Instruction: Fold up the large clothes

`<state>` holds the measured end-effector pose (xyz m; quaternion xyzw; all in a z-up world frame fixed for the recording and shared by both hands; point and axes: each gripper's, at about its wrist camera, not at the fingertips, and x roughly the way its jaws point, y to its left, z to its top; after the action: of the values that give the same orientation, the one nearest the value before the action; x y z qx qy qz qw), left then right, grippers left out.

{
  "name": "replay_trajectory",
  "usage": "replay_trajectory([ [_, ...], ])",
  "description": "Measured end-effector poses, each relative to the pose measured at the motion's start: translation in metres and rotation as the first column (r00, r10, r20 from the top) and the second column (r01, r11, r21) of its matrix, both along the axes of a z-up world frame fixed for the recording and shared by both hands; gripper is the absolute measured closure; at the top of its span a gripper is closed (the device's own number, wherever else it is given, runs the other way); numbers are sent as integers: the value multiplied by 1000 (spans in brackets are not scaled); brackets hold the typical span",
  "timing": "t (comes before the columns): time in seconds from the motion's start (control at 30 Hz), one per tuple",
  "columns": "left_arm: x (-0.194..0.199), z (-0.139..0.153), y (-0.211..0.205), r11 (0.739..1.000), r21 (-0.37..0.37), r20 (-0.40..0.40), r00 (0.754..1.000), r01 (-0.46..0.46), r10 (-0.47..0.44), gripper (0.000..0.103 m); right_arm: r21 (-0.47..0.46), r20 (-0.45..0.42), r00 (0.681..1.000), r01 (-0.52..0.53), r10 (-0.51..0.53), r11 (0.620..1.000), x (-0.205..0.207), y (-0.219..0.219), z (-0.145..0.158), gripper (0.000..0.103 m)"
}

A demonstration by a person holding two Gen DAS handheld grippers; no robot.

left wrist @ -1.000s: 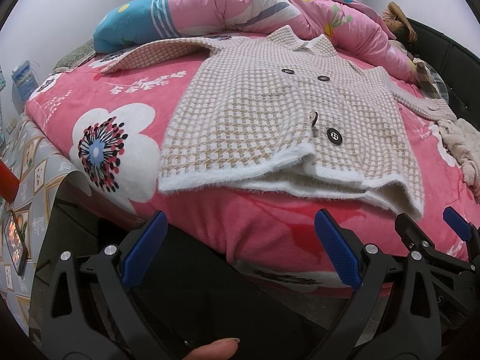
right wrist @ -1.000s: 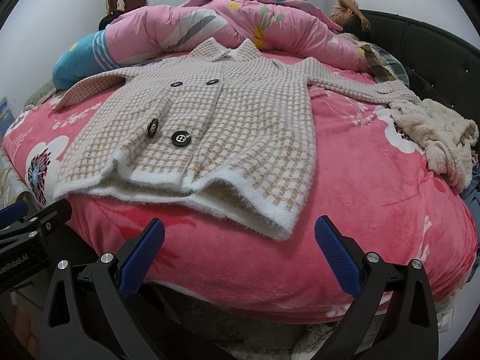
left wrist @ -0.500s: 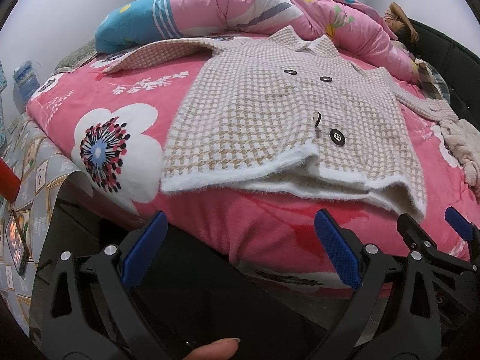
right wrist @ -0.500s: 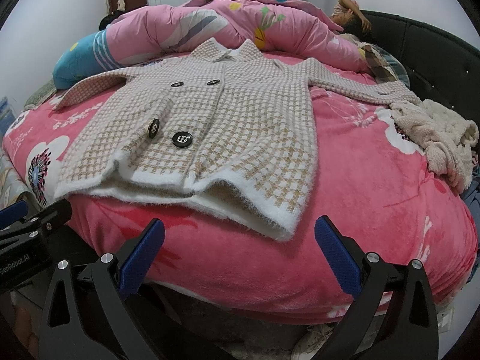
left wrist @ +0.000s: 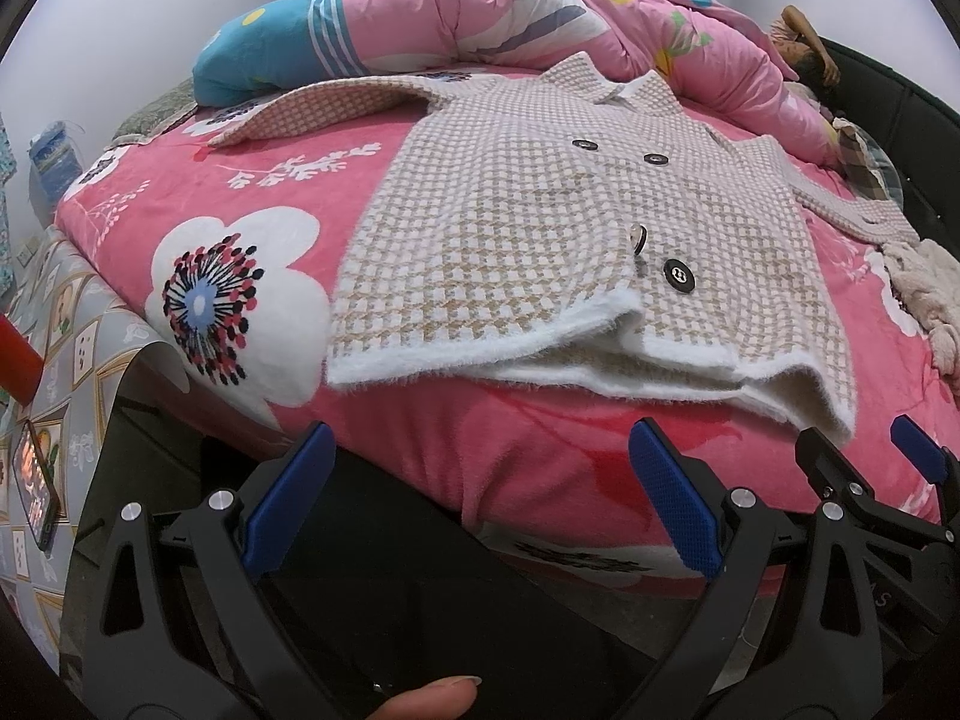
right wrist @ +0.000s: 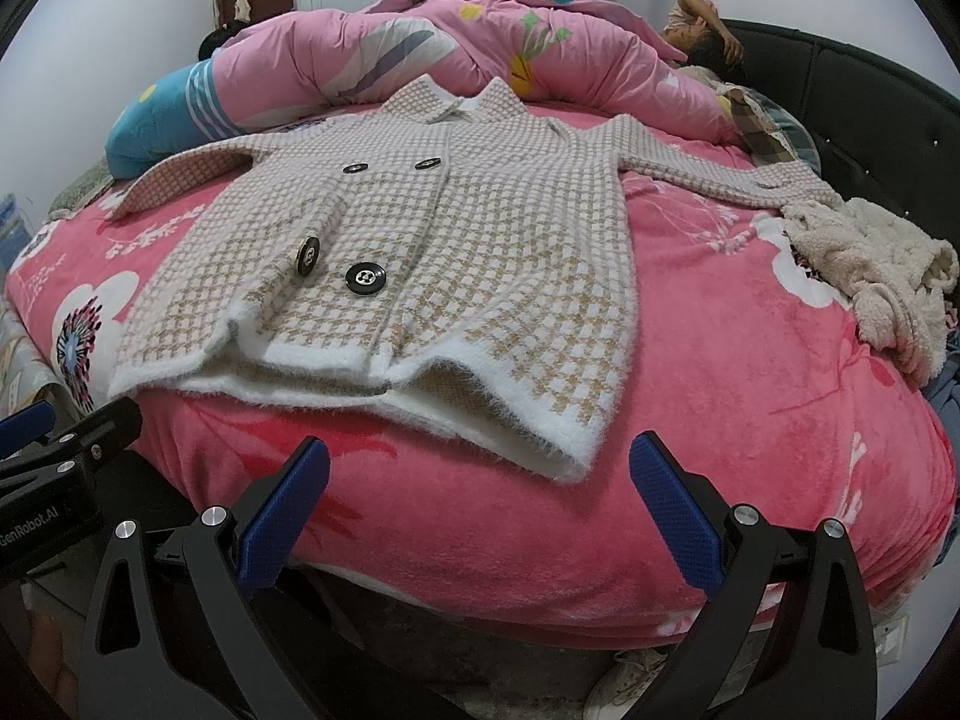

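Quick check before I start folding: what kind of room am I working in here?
A bedroom, almost certainly. The checked coat lies spread on a bed with a pink flowered blanket, a pink quilt is bunched behind it, and a dark padded headboard curves around the far side.

The coat [right wrist: 456,252] is fuzzy woven cloth with a shaggy white hem and glossy black buttons [right wrist: 363,279]. Under it, the blanket [right wrist: 750,396] looks plush and matt. The gripper fingers [right wrist: 675,519] carry textured blue pads on matt black plastic.

Both grippers [left wrist: 480,498] [right wrist: 480,498] — black frames w/ blue ribbed pads [right wrist: 282,516], silver screws [left wrist: 219,499] — white lettering.
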<state>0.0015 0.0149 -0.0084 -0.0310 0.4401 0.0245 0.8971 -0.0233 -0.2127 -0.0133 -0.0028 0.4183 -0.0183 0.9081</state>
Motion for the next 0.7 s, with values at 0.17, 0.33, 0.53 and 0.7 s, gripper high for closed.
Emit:
replay_trajectory([
  [0.17, 0, 0, 3, 1000, 3, 0, 1000, -2, 2, 8, 1, 0, 1000, 1, -1, 1000, -1, 0, 1, 5],
  [0.33, 2, -2, 5, 1000, 11, -10, 1000, -12, 12, 8, 4, 2, 1000, -6, 6, 1000, 3, 6, 0, 5],
  [0.53, 6, -8, 3, 999, 30, -24, 999, -24, 25, 8, -5, 17, 1000, -9, 9, 1000, 10, 0, 0, 5],
  [0.7, 14, -11, 5, 999, 36, -22, 999, -30, 31, 8, -18, 49, 999, -20, 21, 1000, 21, -10, 3, 5],
])
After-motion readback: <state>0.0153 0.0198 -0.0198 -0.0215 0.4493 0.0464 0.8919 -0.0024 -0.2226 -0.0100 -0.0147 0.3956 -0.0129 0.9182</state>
